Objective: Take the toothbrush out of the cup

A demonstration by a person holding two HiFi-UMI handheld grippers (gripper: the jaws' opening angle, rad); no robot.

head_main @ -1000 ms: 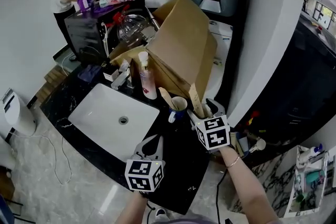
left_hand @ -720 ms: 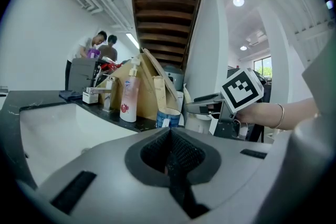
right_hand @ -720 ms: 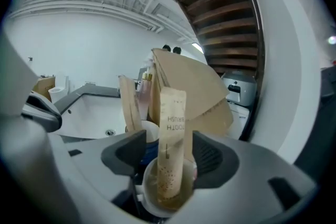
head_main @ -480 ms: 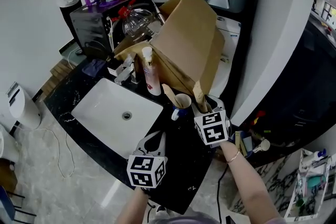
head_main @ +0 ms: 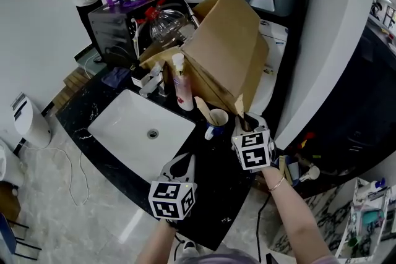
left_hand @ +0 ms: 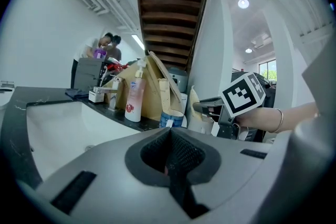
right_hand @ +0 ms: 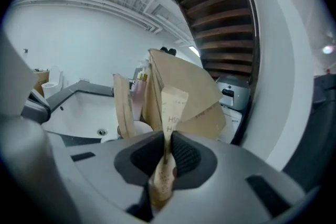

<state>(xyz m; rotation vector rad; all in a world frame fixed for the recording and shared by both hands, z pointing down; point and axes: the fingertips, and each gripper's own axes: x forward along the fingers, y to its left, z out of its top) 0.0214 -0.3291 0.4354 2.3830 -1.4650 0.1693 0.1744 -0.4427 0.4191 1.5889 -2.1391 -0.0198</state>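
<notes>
A blue-and-white cup (head_main: 216, 123) stands on the black counter right of the sink, with a paper-wrapped toothbrush (head_main: 203, 109) sticking up from it. A second paper-wrapped toothbrush (head_main: 239, 106) rises just right of the cup. My right gripper (head_main: 245, 122) has just been closing and is now shut on that wrapper (right_hand: 172, 107). Its lower end is hidden by the jaws. The right gripper view has the cup (right_hand: 139, 127) left of the pinched wrapper. My left gripper (head_main: 179, 165) hovers near the counter's front edge, shut (left_hand: 170, 157) with nothing in it.
A white sink basin (head_main: 140, 133) lies to the left. A pink-and-white pump bottle (head_main: 182, 85) and a faucet (head_main: 150, 84) stand behind it. A large folded cardboard box (head_main: 226, 49) leans behind the cup. Two people stand at a far table.
The right gripper's jaws have closed onto the paper-wrapped toothbrush beside the cup. Both grippers stay almost where they were; the head view has shifted slightly.
</notes>
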